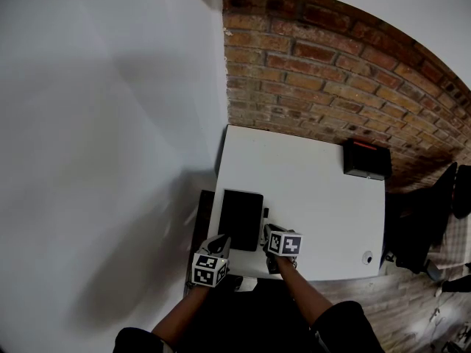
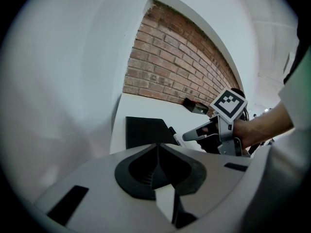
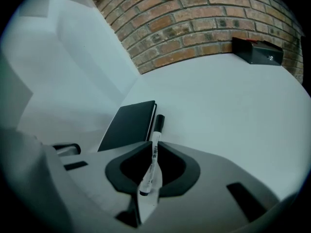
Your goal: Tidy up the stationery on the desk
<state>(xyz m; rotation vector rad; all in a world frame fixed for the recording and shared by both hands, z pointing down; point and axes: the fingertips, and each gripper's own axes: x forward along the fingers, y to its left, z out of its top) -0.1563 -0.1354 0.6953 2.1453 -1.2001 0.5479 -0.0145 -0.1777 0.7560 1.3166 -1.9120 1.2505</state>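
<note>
The counter (image 3: pixel 233 96) is plain white and the notebook (image 3: pixel 130 125) black. The pen (image 3: pixel 154 147) is white with a black cap. The wall (image 3: pixel 194 28) is red-brown brick with pale mortar lines.

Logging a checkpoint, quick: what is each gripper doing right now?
Left gripper: closed, nothing between its jaws.
Right gripper: closed on the white marker.
</note>
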